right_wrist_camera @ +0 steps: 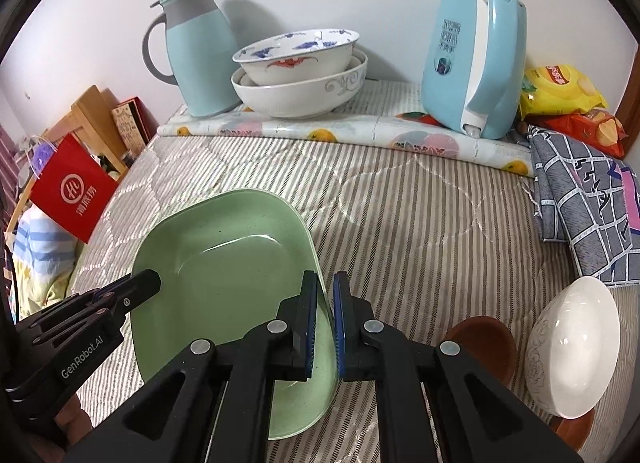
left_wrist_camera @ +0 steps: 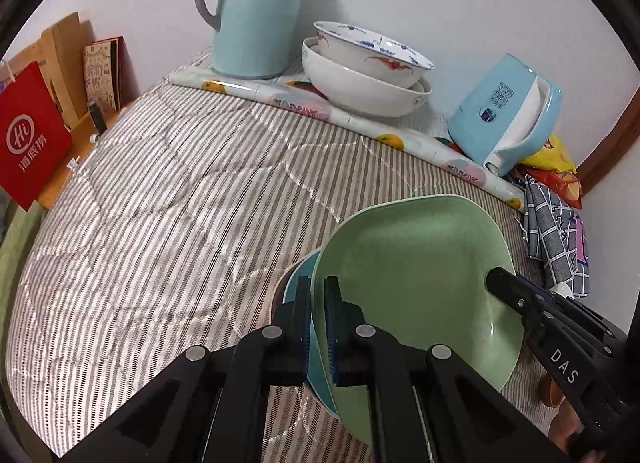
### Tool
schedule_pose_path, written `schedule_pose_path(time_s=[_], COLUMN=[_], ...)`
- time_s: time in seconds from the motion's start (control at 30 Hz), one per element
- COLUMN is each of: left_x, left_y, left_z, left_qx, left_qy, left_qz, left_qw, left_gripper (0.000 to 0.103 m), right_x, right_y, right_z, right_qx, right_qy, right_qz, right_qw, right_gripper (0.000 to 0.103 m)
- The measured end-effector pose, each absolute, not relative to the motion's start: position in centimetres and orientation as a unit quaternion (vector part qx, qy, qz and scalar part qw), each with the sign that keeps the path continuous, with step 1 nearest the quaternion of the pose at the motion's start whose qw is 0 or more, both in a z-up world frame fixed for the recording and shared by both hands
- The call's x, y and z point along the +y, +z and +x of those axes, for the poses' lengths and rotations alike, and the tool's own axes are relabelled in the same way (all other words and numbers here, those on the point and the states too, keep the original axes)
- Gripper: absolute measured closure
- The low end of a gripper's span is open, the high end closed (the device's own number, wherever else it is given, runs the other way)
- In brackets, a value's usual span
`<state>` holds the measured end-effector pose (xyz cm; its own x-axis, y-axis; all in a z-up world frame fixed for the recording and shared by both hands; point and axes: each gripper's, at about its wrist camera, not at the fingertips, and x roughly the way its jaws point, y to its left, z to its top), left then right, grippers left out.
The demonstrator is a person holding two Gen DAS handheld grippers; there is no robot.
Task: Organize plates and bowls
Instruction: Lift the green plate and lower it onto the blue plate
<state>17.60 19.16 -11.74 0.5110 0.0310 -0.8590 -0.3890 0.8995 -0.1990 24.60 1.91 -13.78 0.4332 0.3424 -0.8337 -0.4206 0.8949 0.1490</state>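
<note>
Your left gripper (left_wrist_camera: 317,327) pinches one rim of the pale green square plate (left_wrist_camera: 412,283), its fingers (left_wrist_camera: 334,327) pressed onto the edge; your right gripper (right_wrist_camera: 325,323) clamps the opposite rim; the plate hangs tilted above the striped quilted surface (left_wrist_camera: 180,191), with a teal plate (left_wrist_camera: 300,275) just beneath it; two stacked white porcelain bowls (right_wrist_camera: 300,75) sit by the wall between the light blue jug (right_wrist_camera: 200,51) and blue kettle (right_wrist_camera: 472,59); a white bowl (right_wrist_camera: 572,347) lies overturned at right.

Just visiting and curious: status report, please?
Both grippers, left and right, shut on green plate rims. Teal dish under it. White bowl off to the side, clear.
</note>
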Motion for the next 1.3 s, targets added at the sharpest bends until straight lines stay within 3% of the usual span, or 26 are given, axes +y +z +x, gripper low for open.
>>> schedule_pose_path(time_s=[1.3], left_x=[20.5], left_y=[-14.2], left_z=[17.2], left_qx=[0.498], left_qy=[0.130], left_qz=[-0.202], left_qw=[0.833], left_gripper=[0.096], right_x=[4.0], right_y=[-17.1], right_z=[26.5], right_qx=[0.500], right_qy=[0.241], right_qz=[-0.067], right_qw=[0.829], right_gripper=[0.092])
